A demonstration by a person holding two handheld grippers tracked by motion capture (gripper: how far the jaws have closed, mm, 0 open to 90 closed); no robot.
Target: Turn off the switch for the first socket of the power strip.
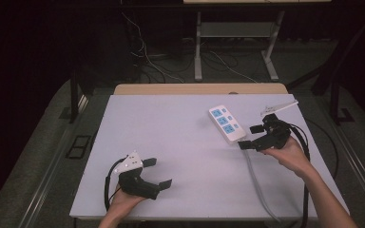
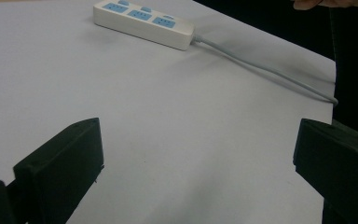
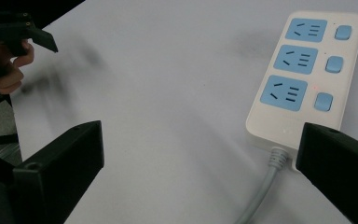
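Observation:
A white power strip with three blue sockets and blue switches lies on the white table top, right of centre. Its grey cable runs toward the front edge. My right gripper stands open and empty just right of the strip's near end. In the right gripper view the strip lies ahead at the right, its cable end beside the right jaw of my open gripper. My left gripper is open and empty at the front left. In the left gripper view the strip lies far ahead of the wide-apart jaws.
A wooden table edge shows behind the white top. Beyond it stand the metal legs of another desk, with loose cables on the floor. The left hand and its gripper appear at the top left of the right gripper view.

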